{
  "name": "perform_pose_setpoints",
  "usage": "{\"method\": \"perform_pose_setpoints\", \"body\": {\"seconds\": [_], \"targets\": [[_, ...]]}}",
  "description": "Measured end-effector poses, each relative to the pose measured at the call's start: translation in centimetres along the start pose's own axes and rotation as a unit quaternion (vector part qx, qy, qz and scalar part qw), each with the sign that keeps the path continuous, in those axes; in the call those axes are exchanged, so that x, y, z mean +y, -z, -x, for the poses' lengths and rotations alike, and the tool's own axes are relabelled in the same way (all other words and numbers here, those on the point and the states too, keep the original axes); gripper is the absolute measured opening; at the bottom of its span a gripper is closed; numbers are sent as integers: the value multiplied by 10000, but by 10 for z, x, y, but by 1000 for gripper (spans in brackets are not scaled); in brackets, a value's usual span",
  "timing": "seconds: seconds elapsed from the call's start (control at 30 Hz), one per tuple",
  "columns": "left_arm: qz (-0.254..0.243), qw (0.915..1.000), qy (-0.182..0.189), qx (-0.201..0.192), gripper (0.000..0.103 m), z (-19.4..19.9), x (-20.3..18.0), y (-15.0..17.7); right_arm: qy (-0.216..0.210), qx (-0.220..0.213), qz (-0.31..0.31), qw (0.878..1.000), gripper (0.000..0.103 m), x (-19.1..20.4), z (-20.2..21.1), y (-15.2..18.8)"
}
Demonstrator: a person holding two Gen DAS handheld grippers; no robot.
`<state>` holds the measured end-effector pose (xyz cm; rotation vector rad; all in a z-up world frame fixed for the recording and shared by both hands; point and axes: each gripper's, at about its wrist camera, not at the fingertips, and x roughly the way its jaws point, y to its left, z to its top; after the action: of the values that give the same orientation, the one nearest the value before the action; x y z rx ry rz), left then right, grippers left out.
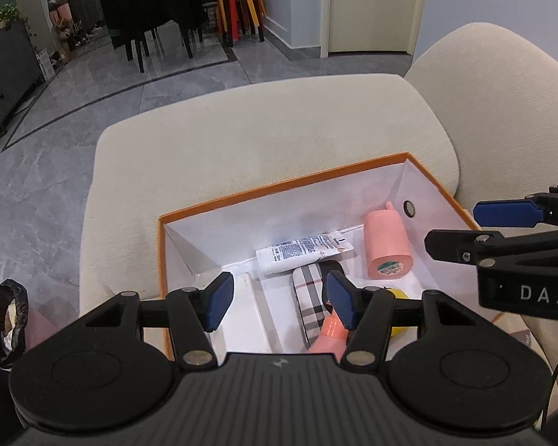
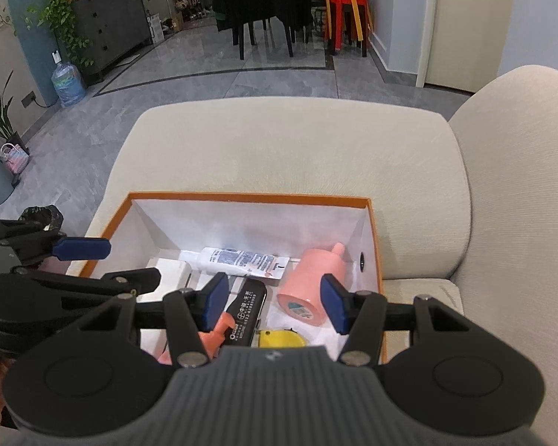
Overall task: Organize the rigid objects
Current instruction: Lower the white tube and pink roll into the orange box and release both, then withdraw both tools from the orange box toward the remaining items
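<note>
Closest to me, the left gripper (image 1: 275, 303) hangs over the near end of the orange-rimmed box (image 1: 279, 186), its blue pads spread apart with nothing pinched between them. Beside it the right gripper (image 2: 275, 304) hovers the same way, jaws parted and empty, tilted down into the box.

Under the two grippers, at the near end of the box, lie a plaid case (image 1: 310, 301), a black case with white print (image 2: 247, 310), a salmon-pink piece (image 1: 327, 336) and a small yellow object (image 2: 277, 338); how these rest against one another I cannot tell. A flat white box (image 2: 169, 271) lies toward the left side.

Further in, a white tube (image 2: 238, 260) lies across the box floor, just beside a pink bottle (image 2: 310, 284) that lies on its side near the right wall, its narrow neck pointing to the far corner.

The box sits on a cream sofa seat (image 2: 290, 148). Beyond it stretches grey tiled floor, then black chairs (image 2: 264, 3), stacked red and yellow stools (image 2: 348, 15), a dark cabinet with plants (image 2: 108, 26) and a water jug (image 2: 67, 83).
</note>
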<state>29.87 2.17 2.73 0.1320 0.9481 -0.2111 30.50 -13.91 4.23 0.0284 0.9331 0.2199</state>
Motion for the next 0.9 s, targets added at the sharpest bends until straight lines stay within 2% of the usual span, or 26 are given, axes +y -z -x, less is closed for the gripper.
{"method": "perform_pose_setpoints", "body": {"seconds": [0.33,0.57,0.9], "targets": [[-2,9995,-137,-271,69,45,3,21,31,-288,-30,9996,56,-12,53,18],[39,9991,-90,-406,69,67,5,41,33,-384,-108,9992,56,-25,82,43],[-164,9984,124,-523,69,73,-1,82,69,-315,-206,9993,56,-38,91,82]]}}
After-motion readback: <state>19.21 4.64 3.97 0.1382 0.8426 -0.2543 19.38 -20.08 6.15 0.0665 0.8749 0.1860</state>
